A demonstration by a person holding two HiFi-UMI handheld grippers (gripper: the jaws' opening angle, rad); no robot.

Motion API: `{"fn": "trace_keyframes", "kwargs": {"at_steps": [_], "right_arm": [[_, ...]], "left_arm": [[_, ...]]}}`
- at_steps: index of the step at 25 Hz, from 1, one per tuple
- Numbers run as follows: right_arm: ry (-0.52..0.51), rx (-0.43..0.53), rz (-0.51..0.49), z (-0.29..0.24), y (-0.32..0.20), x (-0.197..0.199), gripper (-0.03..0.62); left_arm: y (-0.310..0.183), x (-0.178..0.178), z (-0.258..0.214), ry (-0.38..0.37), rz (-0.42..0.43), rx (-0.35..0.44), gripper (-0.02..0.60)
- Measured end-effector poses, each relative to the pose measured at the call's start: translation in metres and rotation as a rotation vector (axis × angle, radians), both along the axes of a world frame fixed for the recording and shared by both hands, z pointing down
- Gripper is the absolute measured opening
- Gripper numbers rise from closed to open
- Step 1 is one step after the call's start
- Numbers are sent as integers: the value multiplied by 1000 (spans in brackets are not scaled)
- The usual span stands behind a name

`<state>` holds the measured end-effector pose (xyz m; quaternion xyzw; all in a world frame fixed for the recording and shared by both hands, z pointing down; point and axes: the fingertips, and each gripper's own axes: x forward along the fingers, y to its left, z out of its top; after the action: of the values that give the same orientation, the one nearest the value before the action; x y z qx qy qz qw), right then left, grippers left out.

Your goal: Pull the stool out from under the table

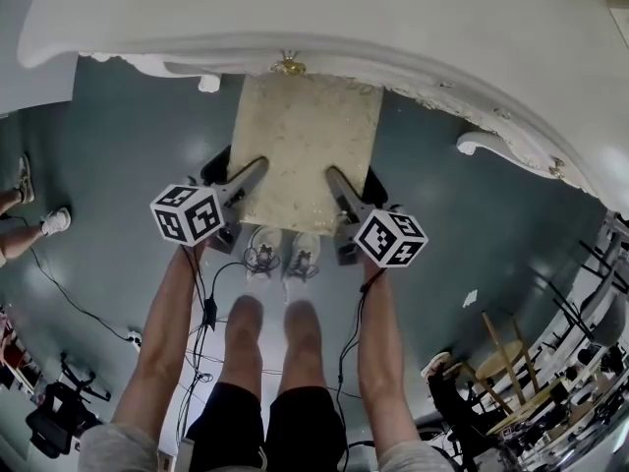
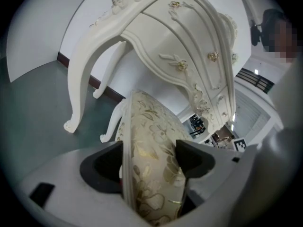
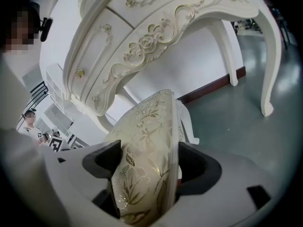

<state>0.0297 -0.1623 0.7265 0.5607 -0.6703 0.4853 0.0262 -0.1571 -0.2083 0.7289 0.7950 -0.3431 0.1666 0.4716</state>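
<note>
The stool [image 1: 307, 150] has a cream cushion with a gold floral pattern and white carved legs. In the head view it stands mostly clear of the white dressing table [image 1: 324, 28], its far edge under the table's front rim. My left gripper [image 1: 257, 168] clamps the cushion's near left edge, and my right gripper [image 1: 335, 179] clamps its near right edge. In the left gripper view the cushion [image 2: 149, 150] fills the space between the jaws. The right gripper view shows the same cushion [image 3: 144, 160] pinched between the jaws.
The table's curved white legs [image 2: 78, 79] [image 3: 270, 56] stand on the grey-green floor at either side. The person's own feet [image 1: 283, 256] are just behind the stool. Cables [image 1: 88, 313] trail at the left; stands and clutter [image 1: 521, 382] sit at lower right. Another person's feet [image 1: 29, 205] are at far left.
</note>
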Motion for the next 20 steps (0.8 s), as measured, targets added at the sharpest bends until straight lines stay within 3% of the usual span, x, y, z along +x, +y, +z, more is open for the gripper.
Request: {"fn": "trace_keyframes", "kwargs": {"at_steps": [20], "right_arm": [[26, 30, 330, -46, 141, 128, 383]], "left_arm": [[83, 152, -42, 33, 325, 16, 354]]}}
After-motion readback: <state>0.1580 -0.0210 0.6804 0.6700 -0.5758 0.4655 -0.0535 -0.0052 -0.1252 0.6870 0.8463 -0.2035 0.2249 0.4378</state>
